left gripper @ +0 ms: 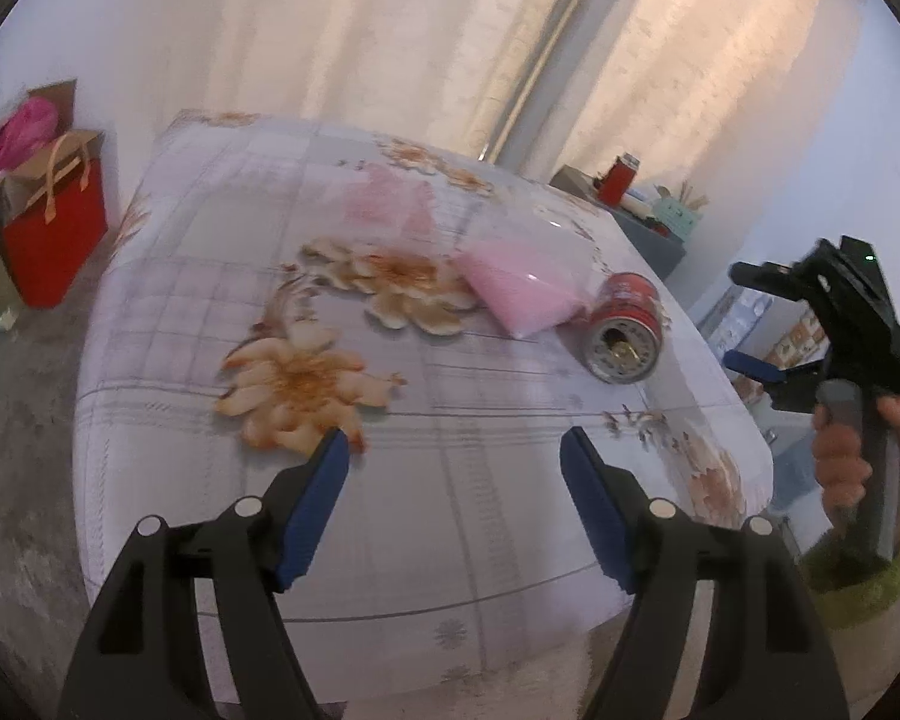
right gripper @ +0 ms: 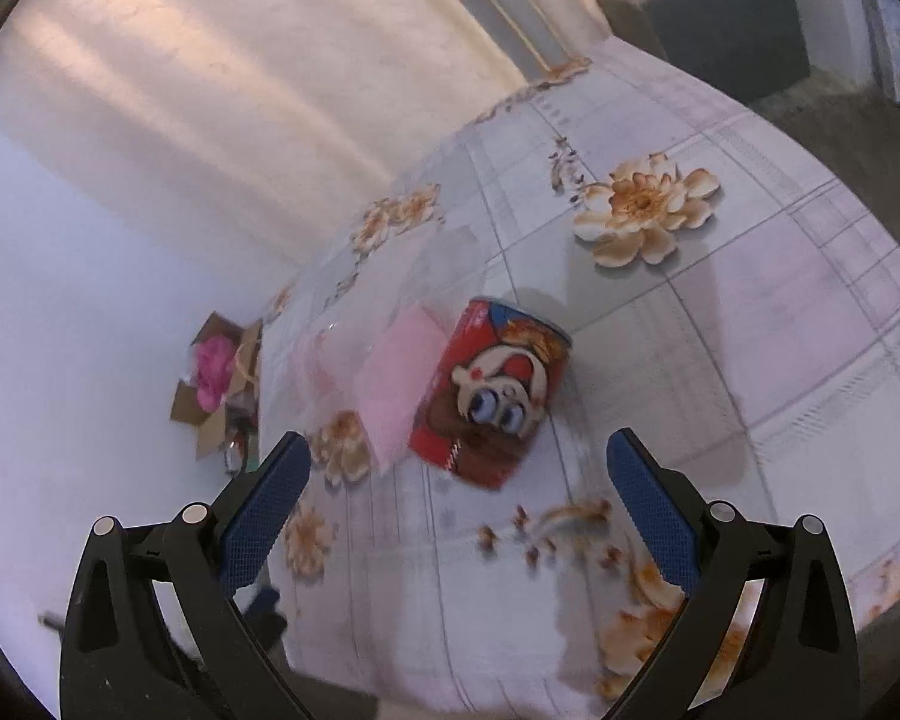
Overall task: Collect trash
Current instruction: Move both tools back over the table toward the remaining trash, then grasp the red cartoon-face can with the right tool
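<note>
Looks like basically nothing's been collected yet. Both bits of trash sit on the table [left gripper: 450, 540], and both tongs are empty.

The red drink can [right gripper: 491, 391] lies on its side near the table's right edge as the left wrist view shows it, opened top facing that camera. It's a smooth printed metal cylinder with a cartoon face on it, so I'd guess it rolls if nudged. Touching it, on the side away from that edge, is a thin plastic bag [left gripper: 525, 291], pink and partly see-through, crinkly and limp. It'll probably slide or bunch up when pinched.

The left gripper [left gripper: 455, 445] is spread open over the flowered tablecloth, nothing between the blue textured pads, well short of the can. The right gripper [right gripper: 459, 455] is wide open too, hanging above the can without touching it.

So both items are left to grab. No trash bin that I can pick out. There's a red tote bag [left gripper: 54, 228] and a cardboard box [right gripper: 213, 384] on the floor, but I can't tell if either is the drop spot.
</note>
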The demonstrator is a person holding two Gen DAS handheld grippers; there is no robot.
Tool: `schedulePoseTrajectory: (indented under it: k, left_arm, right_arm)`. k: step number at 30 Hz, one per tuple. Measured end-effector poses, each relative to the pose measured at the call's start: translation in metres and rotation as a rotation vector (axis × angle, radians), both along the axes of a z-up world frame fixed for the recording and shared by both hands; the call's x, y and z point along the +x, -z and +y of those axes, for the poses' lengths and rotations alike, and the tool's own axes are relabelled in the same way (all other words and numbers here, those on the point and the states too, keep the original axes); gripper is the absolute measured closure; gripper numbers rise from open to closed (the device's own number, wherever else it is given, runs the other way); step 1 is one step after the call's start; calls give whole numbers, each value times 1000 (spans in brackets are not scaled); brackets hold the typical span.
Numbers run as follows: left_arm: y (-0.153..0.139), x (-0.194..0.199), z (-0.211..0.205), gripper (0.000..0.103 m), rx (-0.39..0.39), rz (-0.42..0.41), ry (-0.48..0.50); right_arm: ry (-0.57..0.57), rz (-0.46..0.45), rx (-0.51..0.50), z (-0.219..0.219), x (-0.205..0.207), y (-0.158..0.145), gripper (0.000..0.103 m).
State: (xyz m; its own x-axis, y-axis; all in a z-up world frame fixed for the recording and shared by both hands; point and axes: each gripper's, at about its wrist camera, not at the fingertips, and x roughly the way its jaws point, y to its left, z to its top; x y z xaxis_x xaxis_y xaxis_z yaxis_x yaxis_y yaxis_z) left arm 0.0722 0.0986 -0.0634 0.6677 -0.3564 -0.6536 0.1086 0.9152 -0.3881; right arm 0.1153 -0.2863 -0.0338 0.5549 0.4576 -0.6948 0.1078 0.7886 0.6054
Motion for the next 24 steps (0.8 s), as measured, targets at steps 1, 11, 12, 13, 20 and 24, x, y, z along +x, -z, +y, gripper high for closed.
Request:
schedulePoseTrajectory:
  k: [1,11,12,13,20,24]
  left_arm:
    - [2,1,3,32,-8,4,-3]
    - [5,0,23,32,-58,15,-20]
    - [6,1,24,32,-60,15,-20]
    - [6,1,24,32,-61,16,-20]
    - [3,-1,25,32,-51,17,-18]
    - [-1,-4,22,32,-45,14,-18]
  right_arm:
    - [4,6,0,6,7,2,8]
    - [107,118,32,20,42,34,8]
    - [108,119,17,22,43,35,8]
    - [111,122,0,24,44,36,8]
    - [141,132,-9,21,48,48,26]
    - [120,134,-14,21,48,54,31]
